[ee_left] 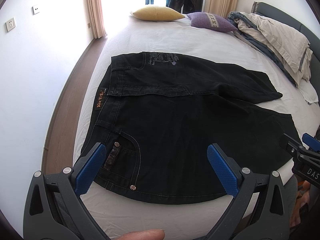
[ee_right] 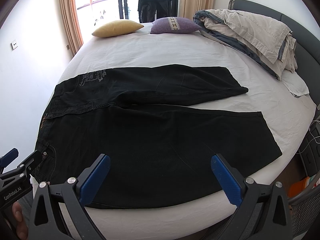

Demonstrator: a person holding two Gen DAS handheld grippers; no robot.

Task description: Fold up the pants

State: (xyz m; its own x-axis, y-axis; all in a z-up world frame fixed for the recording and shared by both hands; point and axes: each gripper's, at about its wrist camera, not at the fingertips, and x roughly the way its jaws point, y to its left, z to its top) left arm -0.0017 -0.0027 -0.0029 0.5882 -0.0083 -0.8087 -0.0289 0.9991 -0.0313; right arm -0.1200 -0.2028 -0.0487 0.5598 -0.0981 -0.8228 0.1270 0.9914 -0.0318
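Note:
Black jeans (ee_left: 170, 120) lie flat on the white bed (ee_left: 160, 40), waistband at the left and both legs spread to the right. They also show in the right wrist view (ee_right: 150, 130). My left gripper (ee_left: 156, 166) is open and hovers over the near front pocket by the waist. My right gripper (ee_right: 160, 176) is open and hovers over the near leg by the bed's front edge. Each gripper shows at the edge of the other's view, the right one (ee_left: 300, 150) and the left one (ee_right: 22, 166).
A yellow pillow (ee_right: 118, 28) and a purple pillow (ee_right: 176, 26) lie at the far side. A crumpled duvet (ee_right: 250, 32) is piled at the right against the grey headboard (ee_right: 300, 30). A white wall (ee_left: 30, 80) stands to the left.

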